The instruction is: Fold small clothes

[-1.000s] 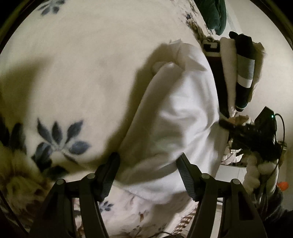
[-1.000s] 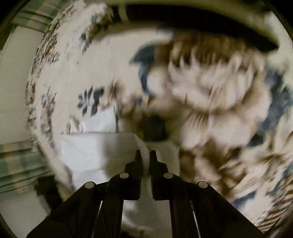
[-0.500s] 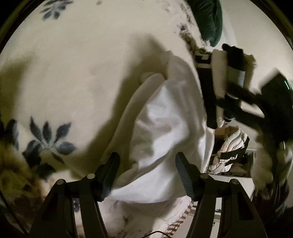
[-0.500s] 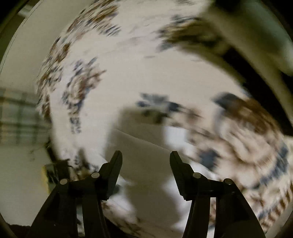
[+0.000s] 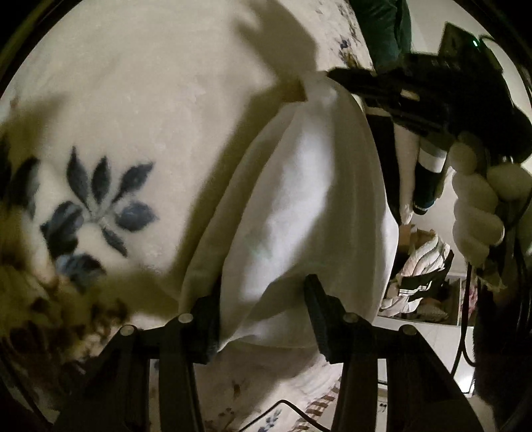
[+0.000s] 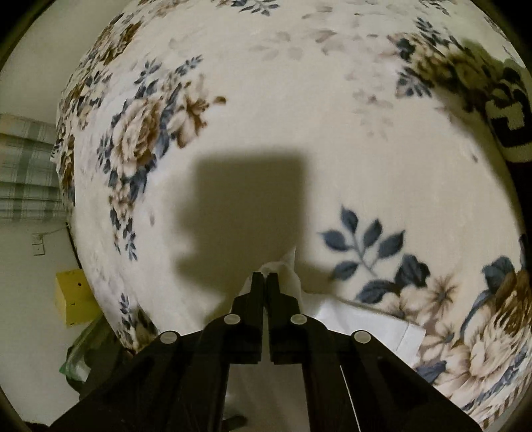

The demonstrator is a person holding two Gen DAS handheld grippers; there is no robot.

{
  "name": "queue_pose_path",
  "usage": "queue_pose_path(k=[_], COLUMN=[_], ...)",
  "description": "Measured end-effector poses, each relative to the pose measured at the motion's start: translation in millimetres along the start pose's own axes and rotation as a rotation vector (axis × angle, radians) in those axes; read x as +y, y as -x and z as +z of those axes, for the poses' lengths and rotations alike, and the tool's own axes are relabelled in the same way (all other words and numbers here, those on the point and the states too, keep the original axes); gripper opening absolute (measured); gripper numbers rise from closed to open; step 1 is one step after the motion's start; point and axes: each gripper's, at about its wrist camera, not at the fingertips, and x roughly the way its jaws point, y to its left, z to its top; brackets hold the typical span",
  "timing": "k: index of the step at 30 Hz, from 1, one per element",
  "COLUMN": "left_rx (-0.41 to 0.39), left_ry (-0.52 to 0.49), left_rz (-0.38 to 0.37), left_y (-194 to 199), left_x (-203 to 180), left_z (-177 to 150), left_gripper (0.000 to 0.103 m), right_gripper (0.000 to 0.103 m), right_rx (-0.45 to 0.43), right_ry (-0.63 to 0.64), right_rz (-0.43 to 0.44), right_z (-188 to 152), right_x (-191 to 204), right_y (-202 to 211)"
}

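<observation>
A white garment [image 5: 309, 206] lies on the floral blanket [image 5: 149, 109]. My left gripper [image 5: 262, 299] is open, its fingers on either side of the garment's near end. My right gripper [image 6: 265, 277] is shut on the garment's far corner [image 6: 286, 269]; more of the white cloth [image 6: 365, 324] trails below it. In the left wrist view the right gripper [image 5: 345, 78] reaches the garment's far end, held by a gloved hand [image 5: 478, 206].
Black-and-white striped clothes [image 5: 429, 172] lie behind the garment, a dark green cloth [image 5: 385, 30] beyond. A pile of clothes [image 5: 422, 275] sits off the bed edge. A black-and-cream item [image 6: 508, 116] lies at the right; a yellow box [image 6: 73, 299] is on the floor.
My right gripper has moved to the garment's far corner and closed on it; half a second ago it was open. The left gripper stays open around the near end.
</observation>
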Motion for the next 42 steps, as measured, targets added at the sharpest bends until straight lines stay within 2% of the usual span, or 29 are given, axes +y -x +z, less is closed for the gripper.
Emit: queue_pose_path(k=[3, 5, 6, 7, 8, 10, 12, 17, 18, 19, 20, 24, 26, 31, 36, 37, 39, 41, 42], left_rx=[-0.004, -0.023, -0.033, -0.049, -0.068, -0.092, -0.107, -0.063, -0.048, -0.033, -0.024, -0.009, -0.011, -0.011, -0.001, 0.002, 0.016, 0.031, 0.037], left_ry=[0.035, 0.033, 0.03, 0.026, 0.02, -0.003, -0.044, -0.105, -0.116, -0.126, -0.147, -0.141, -0.135, -0.128, -0.116, -0.109, -0.093, -0.083, -0.078], left_rz=[-0.001, 0.026, 0.039, 0.047, 0.057, 0.081, 0.121, 0.167, 0.181, 0.19, 0.191, 0.203, 0.203, 0.205, 0.183, 0.177, 0.161, 0.143, 0.131], left_y=[13, 24, 30, 36, 42, 46, 45, 19, 11, 4, -2, -12, -12, -14, -9, -10, -11, -12, -12], left_x=[2, -2, -4, -6, -9, -15, -24, -27, -30, -30, -32, -28, -27, -29, -29, -28, -25, -24, -23], left_z=[3, 7, 8, 10, 13, 18, 26, 36, 37, 38, 39, 38, 37, 36, 33, 32, 30, 29, 28], left_gripper=[0.044, 0.044, 0.044, 0.044, 0.046, 0.056, 0.057, 0.057, 0.057, 0.057, 0.057, 0.057, 0.057, 0.057, 0.057, 0.057, 0.057, 0.057, 0.057], right_gripper=[0.005, 0.022, 0.039, 0.045, 0.046, 0.046, 0.046, 0.046, 0.04, 0.013, 0.006, 0.005, 0.005, 0.004, 0.004, 0.004, 0.005, 0.011, 0.025], right_rx=[0.034, -0.005, -0.043, -0.081, -0.113, -0.143, -0.151, -0.068, -0.065, -0.086, -0.11, -0.214, -0.23, -0.241, -0.231, -0.218, -0.178, -0.169, -0.168], right_ry=[-0.044, -0.088, -0.116, -0.15, -0.187, -0.273, -0.363, -0.531, -0.543, -0.551, -0.555, -0.497, -0.468, -0.466, -0.466, -0.458, -0.453, -0.478, -0.503], right_rz=[0.028, 0.035, 0.029, 0.021, 0.01, -0.035, -0.048, 0.011, 0.034, 0.056, 0.064, 0.008, -0.013, -0.062, -0.094, -0.09, -0.026, 0.026, 0.057], right_z=[-4, -19, -30, -43, -56, -86, -114, -150, -155, -158, -159, -151, -142, -130, -122, -120, -119, -126, -134], right_x=[-8, -22, -32, -44, -56, -85, -115, -162, -167, -170, -172, -163, -160, -169, -175, -174, -177, -182, -186], right_y=[8, 32, 48, 64, 77, 95, 101, 69, 63, 61, 62, 76, 79, 80, 64, 59, 50, 53, 58])
